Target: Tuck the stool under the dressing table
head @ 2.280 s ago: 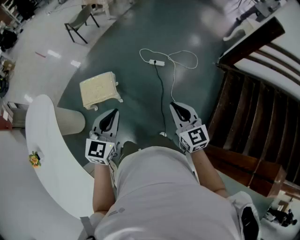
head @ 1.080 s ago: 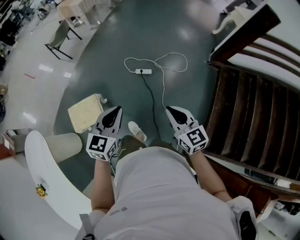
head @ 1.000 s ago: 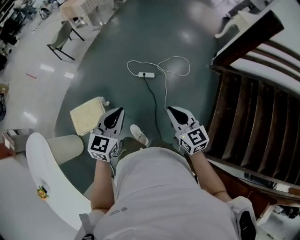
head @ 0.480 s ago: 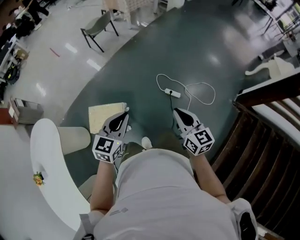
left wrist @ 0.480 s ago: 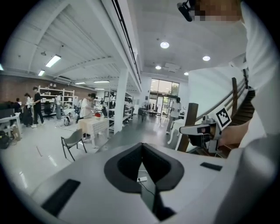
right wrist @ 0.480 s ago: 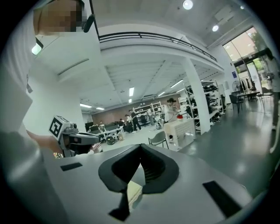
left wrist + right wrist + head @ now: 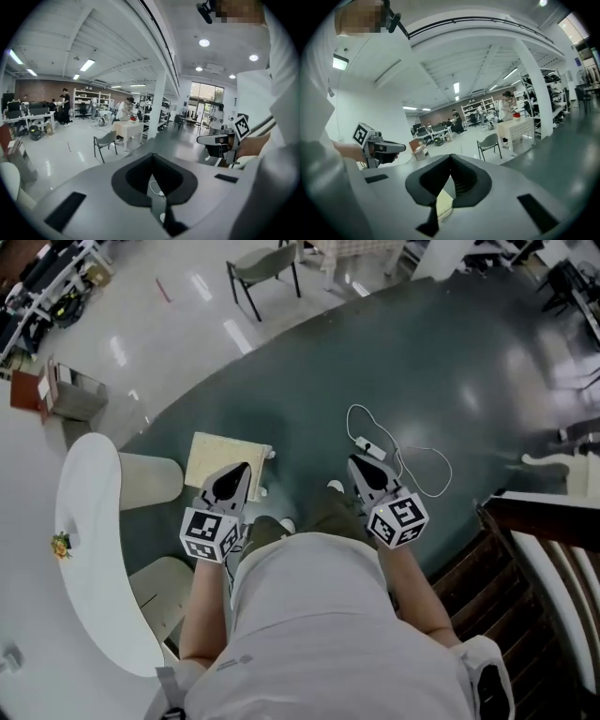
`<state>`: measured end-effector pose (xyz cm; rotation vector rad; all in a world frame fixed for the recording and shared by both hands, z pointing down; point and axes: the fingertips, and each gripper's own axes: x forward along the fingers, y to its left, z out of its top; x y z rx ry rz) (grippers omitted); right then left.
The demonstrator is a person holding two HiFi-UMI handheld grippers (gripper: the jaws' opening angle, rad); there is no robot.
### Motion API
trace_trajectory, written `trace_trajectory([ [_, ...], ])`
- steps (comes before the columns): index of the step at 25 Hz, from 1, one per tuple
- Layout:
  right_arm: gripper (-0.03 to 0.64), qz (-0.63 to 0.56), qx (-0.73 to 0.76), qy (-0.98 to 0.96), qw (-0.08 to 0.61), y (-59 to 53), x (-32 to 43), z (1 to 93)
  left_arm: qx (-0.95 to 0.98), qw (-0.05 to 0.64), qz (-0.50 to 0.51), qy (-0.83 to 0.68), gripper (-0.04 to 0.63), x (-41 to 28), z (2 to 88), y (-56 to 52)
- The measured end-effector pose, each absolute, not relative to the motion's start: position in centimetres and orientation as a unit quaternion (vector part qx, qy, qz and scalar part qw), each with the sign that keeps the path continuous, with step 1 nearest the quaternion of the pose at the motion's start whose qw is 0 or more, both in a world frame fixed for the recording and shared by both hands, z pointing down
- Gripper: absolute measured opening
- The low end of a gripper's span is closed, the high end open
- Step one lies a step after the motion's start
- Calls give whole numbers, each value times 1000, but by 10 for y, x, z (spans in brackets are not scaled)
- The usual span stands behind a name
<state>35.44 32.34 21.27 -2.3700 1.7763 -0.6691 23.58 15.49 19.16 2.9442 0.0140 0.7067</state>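
The stool, a square cream cushion on short white legs, stands on the dark green floor beside the curved white dressing table, out from under it. My left gripper is shut and empty, its tip over the stool's near right corner in the head view. My right gripper hangs over bare floor further right, also shut and empty. In the right gripper view the stool shows through the jaw notch, and the left gripper shows at the left.
Two beige round pedestals stand under the dressing table. A white power strip with a looped cable lies right of the right gripper. A dark wooden slatted frame fills the lower right. A chair stands far off.
The view has swung left. The stool and dressing table have come nearer the left gripper, and the wooden frame has slid off to the right. Both grippers stay shut.
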Motion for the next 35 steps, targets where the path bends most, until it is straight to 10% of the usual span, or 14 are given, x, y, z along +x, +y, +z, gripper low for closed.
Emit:
trace_trajectory([
  [13, 12, -261, -614, 745, -26, 227, 427, 233, 932, 148, 249, -216, 2, 254, 225, 125],
  [29, 31, -355, -392, 818, -228, 58, 299, 377, 807, 347, 282, -385, 11, 92, 385, 32],
  [35, 108, -381, -320, 810, -310, 14, 255, 466, 766, 411, 304, -390, 122, 54, 463, 15],
])
